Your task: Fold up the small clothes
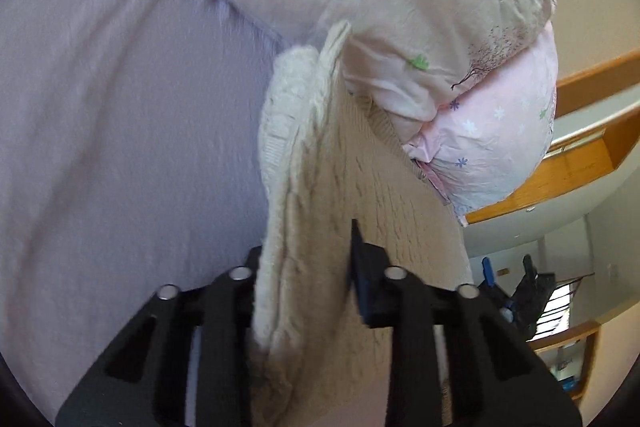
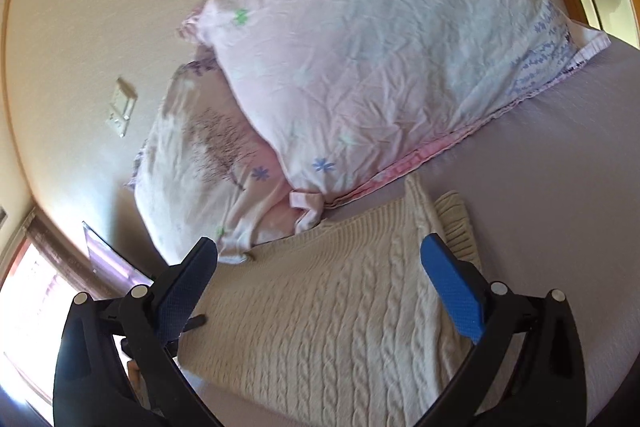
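Observation:
A cream cable-knit sweater (image 1: 320, 211) lies partly folded on the lilac bed sheet (image 1: 120, 131). My left gripper (image 1: 304, 267) is shut on a bunched edge of the sweater, and the cloth hides its left finger. In the right wrist view the sweater (image 2: 328, 315) lies flat under my right gripper (image 2: 320, 267), which is open wide and empty above it, with a blue-padded finger (image 2: 456, 291) on each side. A ribbed cuff (image 2: 456, 223) shows at the sweater's far edge. The right gripper (image 1: 508, 287) also shows far right in the left wrist view.
Two pink floral pillows (image 2: 380, 59) are stacked just beyond the sweater, touching its far edge; they also show in the left wrist view (image 1: 460, 75). A cream wall (image 2: 100, 27) with a switch plate stands behind. Wooden trim (image 1: 580, 155) and a window are at the right.

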A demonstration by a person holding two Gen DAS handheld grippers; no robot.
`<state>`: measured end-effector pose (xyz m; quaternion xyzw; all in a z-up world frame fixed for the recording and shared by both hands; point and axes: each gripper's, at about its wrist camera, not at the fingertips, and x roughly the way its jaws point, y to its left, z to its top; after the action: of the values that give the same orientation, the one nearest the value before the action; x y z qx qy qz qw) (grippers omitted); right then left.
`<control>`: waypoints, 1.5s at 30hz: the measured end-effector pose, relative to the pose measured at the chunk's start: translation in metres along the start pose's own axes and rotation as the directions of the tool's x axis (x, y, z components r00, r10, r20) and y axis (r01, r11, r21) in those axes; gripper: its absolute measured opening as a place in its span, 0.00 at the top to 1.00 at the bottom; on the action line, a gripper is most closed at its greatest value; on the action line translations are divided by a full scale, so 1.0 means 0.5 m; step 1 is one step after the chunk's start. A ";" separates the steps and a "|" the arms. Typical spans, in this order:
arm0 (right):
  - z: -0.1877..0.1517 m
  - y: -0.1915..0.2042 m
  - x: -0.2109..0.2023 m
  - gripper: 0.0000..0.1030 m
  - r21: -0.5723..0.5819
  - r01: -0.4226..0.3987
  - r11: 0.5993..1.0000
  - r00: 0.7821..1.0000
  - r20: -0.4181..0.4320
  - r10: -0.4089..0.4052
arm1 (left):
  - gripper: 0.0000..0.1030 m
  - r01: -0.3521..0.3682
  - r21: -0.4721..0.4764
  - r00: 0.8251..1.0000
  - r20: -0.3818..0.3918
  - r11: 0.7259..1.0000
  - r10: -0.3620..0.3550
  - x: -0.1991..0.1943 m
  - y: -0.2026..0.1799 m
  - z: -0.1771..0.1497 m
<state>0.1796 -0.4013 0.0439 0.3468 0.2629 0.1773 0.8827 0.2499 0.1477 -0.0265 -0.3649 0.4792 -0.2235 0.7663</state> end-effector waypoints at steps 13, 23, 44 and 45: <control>0.022 -0.059 -0.145 0.01 0.015 0.133 0.991 0.982 0.135 -0.134 | 0.69 0.557 -0.012 0.814 -0.192 0.830 -0.549 0.264 -0.436 -0.072; 0.057 -0.179 -0.034 0.01 0.229 0.095 0.969 0.971 -0.236 -0.039 | 0.27 0.239 0.155 0.970 -0.082 0.959 -0.228 0.236 -0.366 -0.047; -0.008 -0.029 0.102 0.68 0.140 -0.120 0.983 0.922 -0.352 0.163 | 0.65 0.159 0.319 0.984 -0.128 0.934 -0.123 0.258 -0.327 -0.136; -0.013 -0.006 0.116 0.68 0.108 -0.132 0.985 0.918 -0.361 0.163 | 0.65 0.143 0.327 0.988 -0.097 0.934 -0.117 0.223 -0.316 -0.129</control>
<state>0.2225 -0.3713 0.0177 0.3617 0.4038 0.2945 0.7870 0.2422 -0.0521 0.0140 -0.2525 0.4384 -0.3650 0.7815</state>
